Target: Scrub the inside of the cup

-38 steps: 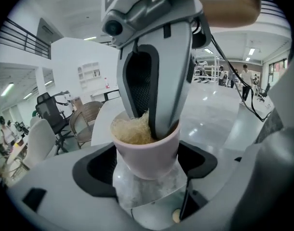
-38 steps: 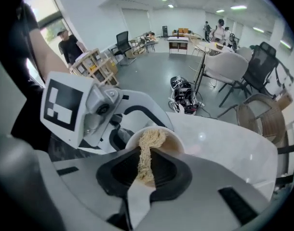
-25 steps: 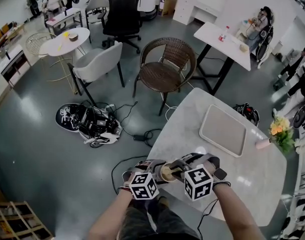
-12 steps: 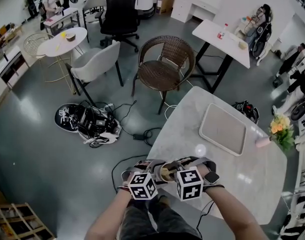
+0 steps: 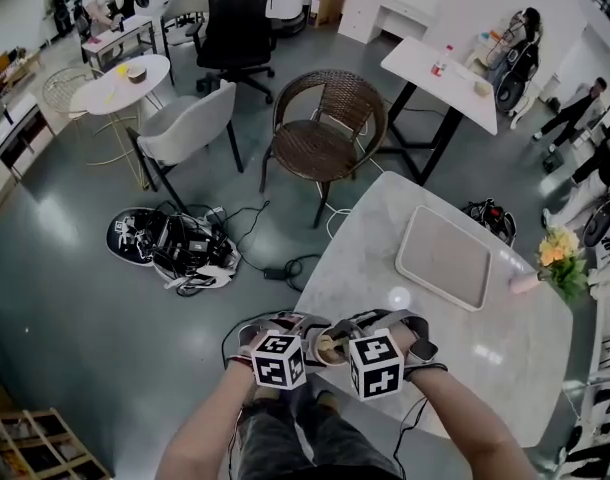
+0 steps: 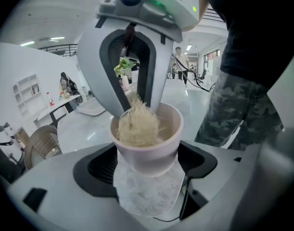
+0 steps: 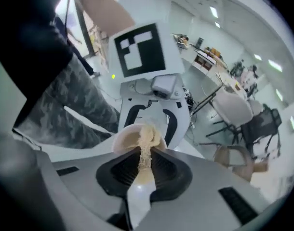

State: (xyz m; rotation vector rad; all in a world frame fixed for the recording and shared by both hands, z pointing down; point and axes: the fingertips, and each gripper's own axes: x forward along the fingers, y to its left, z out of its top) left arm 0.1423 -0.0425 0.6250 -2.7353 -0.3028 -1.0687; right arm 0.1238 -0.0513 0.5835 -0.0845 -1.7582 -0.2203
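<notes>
My left gripper (image 6: 148,163) is shut on a pale cup (image 6: 147,146), which it holds by the lower wall with the mouth tilted up. A beige fibrous scrubber (image 6: 136,125) sits inside the cup against its wall. My right gripper (image 7: 143,163) is shut on that scrubber (image 7: 146,146) and reaches down into the cup (image 7: 128,139) from above. In the head view both grippers meet at the cup (image 5: 330,346) over the near edge of the marble table (image 5: 365,258), the left gripper (image 5: 317,342) beside the right gripper (image 5: 341,348).
A white tray (image 5: 445,258) lies further back on the table, with a small vase of flowers (image 5: 557,260) at its right. A wicker chair (image 5: 325,133) stands beyond the table. Bags and cables (image 5: 175,248) lie on the floor to the left.
Both grippers have rolled slightly around the cup and sit a little further left in the head view. The scrubber stays in the cup and both grips are unchanged.
</notes>
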